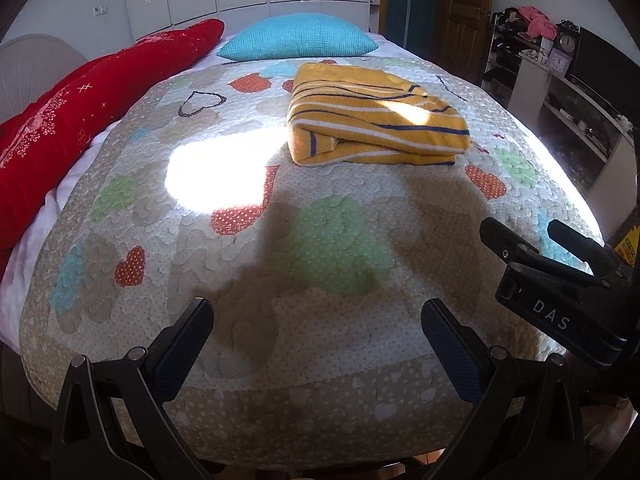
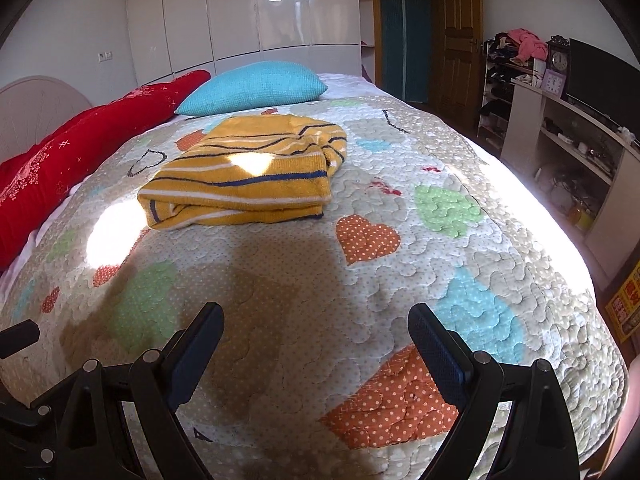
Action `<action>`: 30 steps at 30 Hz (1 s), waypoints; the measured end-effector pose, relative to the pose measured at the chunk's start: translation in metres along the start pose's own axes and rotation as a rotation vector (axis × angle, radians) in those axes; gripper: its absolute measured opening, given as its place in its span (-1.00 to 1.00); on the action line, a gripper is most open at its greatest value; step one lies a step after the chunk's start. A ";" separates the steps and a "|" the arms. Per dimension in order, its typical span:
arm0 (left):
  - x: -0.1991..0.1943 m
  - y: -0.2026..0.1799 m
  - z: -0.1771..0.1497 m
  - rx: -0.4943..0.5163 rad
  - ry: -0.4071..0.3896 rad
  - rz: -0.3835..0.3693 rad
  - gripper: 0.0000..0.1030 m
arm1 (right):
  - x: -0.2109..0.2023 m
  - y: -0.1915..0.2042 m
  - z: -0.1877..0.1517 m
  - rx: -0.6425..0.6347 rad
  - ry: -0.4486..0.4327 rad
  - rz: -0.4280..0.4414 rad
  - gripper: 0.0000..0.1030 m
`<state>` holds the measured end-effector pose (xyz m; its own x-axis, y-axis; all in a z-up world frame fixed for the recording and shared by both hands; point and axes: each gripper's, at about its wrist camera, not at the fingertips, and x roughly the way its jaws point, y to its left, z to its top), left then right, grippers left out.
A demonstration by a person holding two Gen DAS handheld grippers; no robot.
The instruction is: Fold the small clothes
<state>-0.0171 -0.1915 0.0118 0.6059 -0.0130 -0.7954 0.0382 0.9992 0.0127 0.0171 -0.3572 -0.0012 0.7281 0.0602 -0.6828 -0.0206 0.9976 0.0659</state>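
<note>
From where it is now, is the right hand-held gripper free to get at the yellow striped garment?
Probably yes: the right hand-held gripper is open, and only bare quilt lies before the folded yellow striped garment.

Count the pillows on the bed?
2. The red pillow lies along the bed's left edge by the headboard; the turquoise pillow sits at the far end, just beyond the folded yellow striped garment. More could be hidden out of frame.
</note>
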 end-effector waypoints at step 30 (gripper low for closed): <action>0.015 0.001 -0.010 -0.021 0.075 -0.026 1.00 | 0.003 0.007 -0.009 0.000 0.026 0.012 0.86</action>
<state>-0.0163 -0.1904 -0.0061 0.5437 -0.0371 -0.8385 0.0364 0.9991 -0.0207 0.0132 -0.3497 -0.0097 0.7099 0.0725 -0.7006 -0.0288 0.9968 0.0740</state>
